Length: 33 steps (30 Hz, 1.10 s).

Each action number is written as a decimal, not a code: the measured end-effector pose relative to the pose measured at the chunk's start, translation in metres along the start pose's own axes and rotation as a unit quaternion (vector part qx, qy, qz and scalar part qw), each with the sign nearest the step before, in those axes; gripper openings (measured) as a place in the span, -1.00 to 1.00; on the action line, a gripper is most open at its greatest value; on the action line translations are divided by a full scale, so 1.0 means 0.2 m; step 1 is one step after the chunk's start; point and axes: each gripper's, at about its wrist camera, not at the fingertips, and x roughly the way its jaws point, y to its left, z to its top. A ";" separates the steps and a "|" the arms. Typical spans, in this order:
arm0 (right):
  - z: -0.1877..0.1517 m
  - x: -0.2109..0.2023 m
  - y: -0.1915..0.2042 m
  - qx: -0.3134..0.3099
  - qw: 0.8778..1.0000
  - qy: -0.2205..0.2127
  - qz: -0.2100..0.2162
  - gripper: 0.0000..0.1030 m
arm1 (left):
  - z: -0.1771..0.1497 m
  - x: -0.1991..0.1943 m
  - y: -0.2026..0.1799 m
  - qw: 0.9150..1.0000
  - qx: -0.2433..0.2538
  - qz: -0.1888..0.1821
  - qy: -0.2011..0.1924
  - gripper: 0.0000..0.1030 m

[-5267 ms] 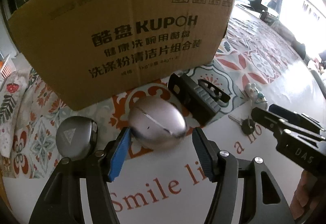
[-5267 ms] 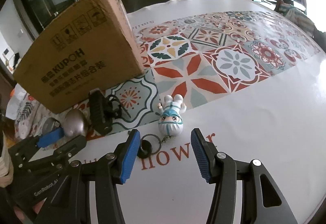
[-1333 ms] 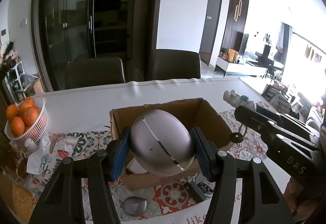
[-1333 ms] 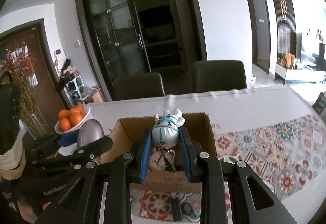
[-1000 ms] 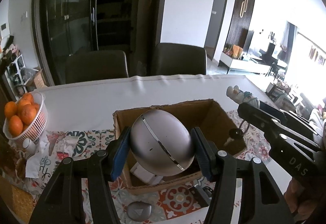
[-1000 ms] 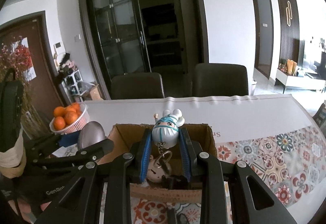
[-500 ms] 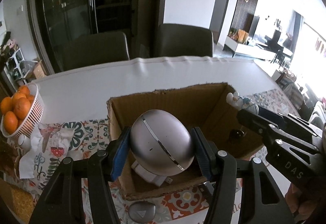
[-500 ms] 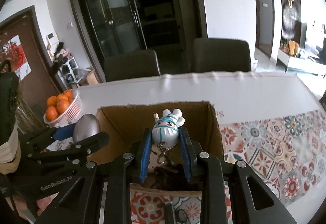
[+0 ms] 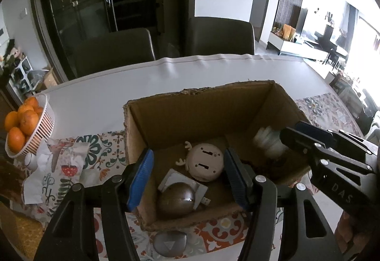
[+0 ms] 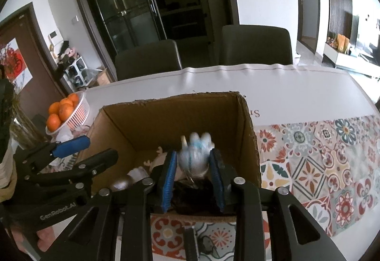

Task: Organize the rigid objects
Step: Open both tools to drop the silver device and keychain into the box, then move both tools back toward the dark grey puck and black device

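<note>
The left gripper hovers over the open brown cardboard box, jaws wide and empty; the silver egg-shaped object lies inside on the box floor. The right gripper holds the blurred white-and-blue figurine keychain between narrow jaws above the box.

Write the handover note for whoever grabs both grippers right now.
Left gripper: open, empty, over the box.
Right gripper: figurine between its fingers, blurred, over the box; grip unclear.
In the box: silver egg, round white gadget.
Left to do: confirm the figurine drops in, then box the grey puck and the black item lying in front of the box.
</note>
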 end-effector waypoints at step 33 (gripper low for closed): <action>-0.20 -0.31 0.20 -0.034 0.998 -0.046 0.003 -0.08 | -0.29 -0.36 0.06 0.998 -0.027 0.035 -0.037 0.30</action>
